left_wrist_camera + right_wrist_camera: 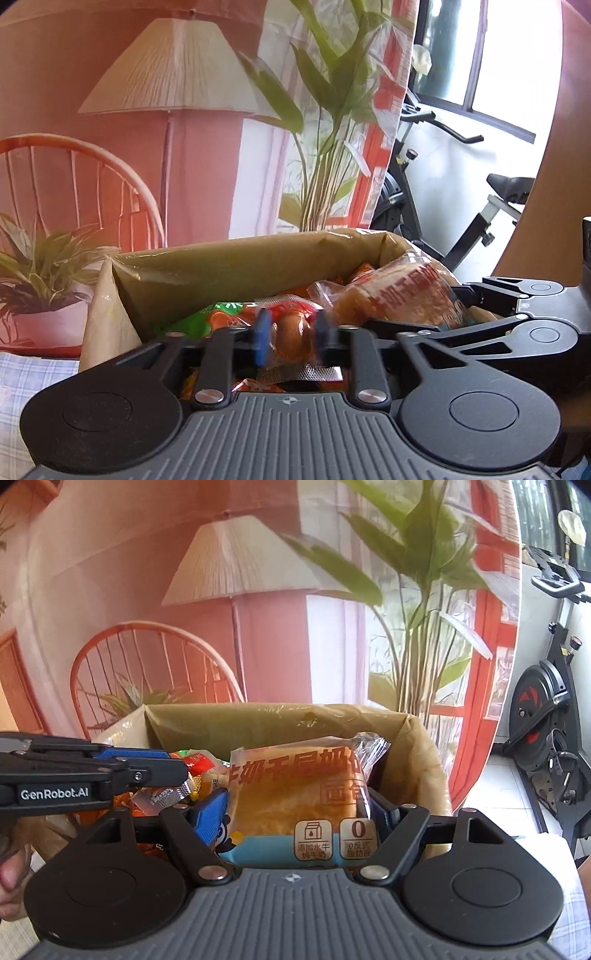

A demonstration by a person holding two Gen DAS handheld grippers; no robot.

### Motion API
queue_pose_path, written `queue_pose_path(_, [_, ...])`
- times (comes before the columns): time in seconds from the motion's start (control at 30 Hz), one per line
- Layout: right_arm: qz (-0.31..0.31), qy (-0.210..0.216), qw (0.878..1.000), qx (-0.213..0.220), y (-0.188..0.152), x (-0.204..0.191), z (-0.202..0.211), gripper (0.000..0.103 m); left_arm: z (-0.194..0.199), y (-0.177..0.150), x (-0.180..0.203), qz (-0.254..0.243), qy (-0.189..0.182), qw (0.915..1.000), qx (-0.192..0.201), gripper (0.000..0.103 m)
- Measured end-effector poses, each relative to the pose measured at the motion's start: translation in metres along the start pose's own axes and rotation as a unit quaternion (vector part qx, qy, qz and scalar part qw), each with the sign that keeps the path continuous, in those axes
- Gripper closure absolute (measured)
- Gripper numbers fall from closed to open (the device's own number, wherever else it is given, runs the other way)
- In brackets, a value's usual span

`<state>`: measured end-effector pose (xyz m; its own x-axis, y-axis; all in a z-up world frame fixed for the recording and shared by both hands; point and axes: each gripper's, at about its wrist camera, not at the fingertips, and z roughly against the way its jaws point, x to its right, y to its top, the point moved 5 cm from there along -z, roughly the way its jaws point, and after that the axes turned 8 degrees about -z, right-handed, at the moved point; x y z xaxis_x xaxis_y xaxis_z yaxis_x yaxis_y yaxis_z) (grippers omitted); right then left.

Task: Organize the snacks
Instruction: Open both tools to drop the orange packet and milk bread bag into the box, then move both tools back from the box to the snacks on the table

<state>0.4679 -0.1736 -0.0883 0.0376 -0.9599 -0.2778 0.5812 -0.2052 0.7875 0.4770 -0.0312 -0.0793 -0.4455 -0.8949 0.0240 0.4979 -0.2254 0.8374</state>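
R hand-held gripper (295, 812) clamps bread pack (299, 797) – over box (424, 760).

Backdrop (92, 572) behind everything is a printed pink room scene with a lamp (177, 70), a wicker chair (147, 657) and leafy plants (332, 92). Off to the right, a black exercise bike (546, 709) by a window (480, 55). Checked cloth (33, 373) lower left.
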Motion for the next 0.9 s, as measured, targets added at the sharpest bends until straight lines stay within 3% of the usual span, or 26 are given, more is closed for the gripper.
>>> queue_pose_path(0.03, [-0.003, 0.004, 1.0, -0.004, 0.0, 0.001, 0.001, 0.021, 0.002, 0.0, -0.001, 0.001, 0.007, 1.0, 0.002, 0.043])
queue_pose_path(0.07, [-0.005, 0.004, 1.0, -0.008, -0.001, 0.002, 0.003, 0.02, 0.006, 0.0, -0.004, 0.003, 0.011, 0.9999, 0.006, 0.037])
queue_pose_path(0.17, [-0.005, -0.008, 1.0, -0.006, -0.005, 0.007, 0.011, 0.014, 0.016, -0.001, -0.008, 0.015, 0.008, 0.9998, 0.011, 0.036])
queue_pose_path(0.53, [-0.007, -0.002, 0.999, 0.035, -0.012, -0.001, 0.069, 0.014, 0.071, -0.008, -0.004, 0.009, 0.021, 0.9993, 0.031, 0.036])
queue_pose_path(0.9, [-0.002, 0.031, 0.997, 0.074, -0.051, -0.016, 0.122, 0.014, 0.134, -0.059, -0.009, 0.034, 0.034, 0.9982, 0.036, 0.036])
